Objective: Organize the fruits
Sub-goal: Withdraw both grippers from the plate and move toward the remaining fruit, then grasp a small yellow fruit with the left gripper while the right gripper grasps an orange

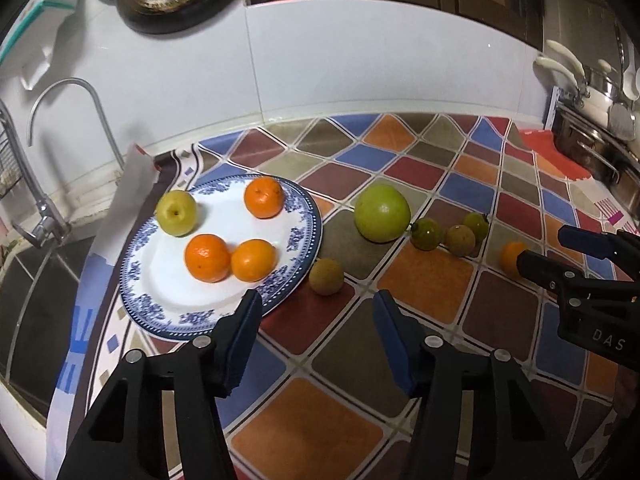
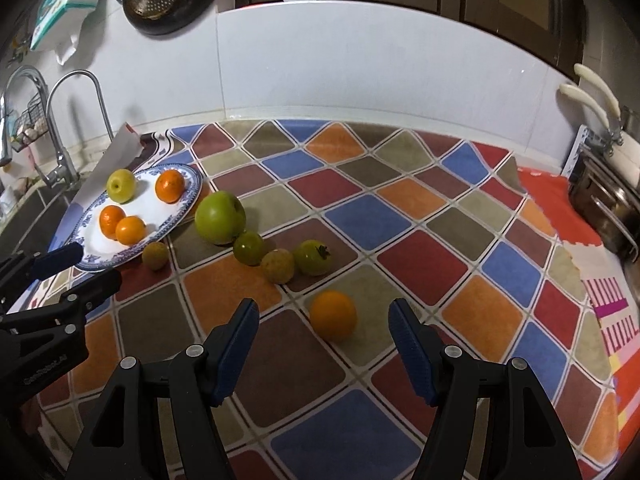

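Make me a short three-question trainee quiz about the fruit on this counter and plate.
1. How many fruits lie on the blue-patterned white plate?
2. True or false: the large green apple is on the plate.
3. Which fruit lies just ahead of the open right tongs: A the loose orange mandarin, B the yellow apple?

Key: 1. four; 2. false, it sits on the checked tablecloth; 3. A.

left wrist view: looks steeply down, close over plate | right wrist view: steeply down, further right, close over lone orange | shared: plate, fruit row, checked cloth
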`<state>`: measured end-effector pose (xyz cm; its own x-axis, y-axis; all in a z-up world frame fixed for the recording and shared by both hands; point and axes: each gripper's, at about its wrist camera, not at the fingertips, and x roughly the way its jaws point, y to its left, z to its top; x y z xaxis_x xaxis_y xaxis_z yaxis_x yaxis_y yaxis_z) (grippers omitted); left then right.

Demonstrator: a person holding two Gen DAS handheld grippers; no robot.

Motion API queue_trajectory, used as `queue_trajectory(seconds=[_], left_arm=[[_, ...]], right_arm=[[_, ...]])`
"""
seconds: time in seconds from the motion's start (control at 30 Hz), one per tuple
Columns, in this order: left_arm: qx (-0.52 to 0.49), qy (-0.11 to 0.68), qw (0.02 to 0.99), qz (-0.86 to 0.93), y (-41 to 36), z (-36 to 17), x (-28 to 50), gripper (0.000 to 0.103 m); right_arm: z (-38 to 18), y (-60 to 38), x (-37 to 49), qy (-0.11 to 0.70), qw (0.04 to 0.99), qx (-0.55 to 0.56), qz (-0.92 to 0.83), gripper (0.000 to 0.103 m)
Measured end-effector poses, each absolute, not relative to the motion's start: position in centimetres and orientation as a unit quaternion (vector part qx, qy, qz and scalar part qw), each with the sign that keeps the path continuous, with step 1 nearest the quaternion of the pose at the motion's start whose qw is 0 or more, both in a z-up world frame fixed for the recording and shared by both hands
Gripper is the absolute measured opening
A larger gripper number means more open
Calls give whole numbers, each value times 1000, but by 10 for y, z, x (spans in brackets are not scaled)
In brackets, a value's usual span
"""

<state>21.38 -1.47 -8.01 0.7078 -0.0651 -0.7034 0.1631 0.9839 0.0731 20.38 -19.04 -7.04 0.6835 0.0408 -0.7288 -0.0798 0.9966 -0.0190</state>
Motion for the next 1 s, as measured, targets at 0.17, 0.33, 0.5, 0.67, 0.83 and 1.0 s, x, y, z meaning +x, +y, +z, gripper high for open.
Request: queue_trajectory(seconds=[0.17, 0.33, 0.5, 0.67, 0.83, 1.0], left_arm=[[73, 390, 915, -70, -19, -90, 227, 49], [85, 395, 912, -72, -24, -98, 237, 46], [100, 403, 907, -71, -27, -106, 245, 41], [112, 400, 907, -70, -31, -108, 252, 39], [127, 397, 907, -68, -36, -109, 256, 36], [132, 397, 905, -72, -38, -109, 257, 26]], right_arm=[[-80, -191, 214, 412, 910, -19, 39, 65], [-88, -192, 221, 425, 904, -14, 44, 59], [-94, -193, 226, 437, 898, -13, 45, 54], [-97, -193, 228, 442, 896, -13, 44, 49], [-98, -194, 230, 443, 895, -12, 42, 41], [-95, -194, 230, 439, 897, -10, 46, 33]])
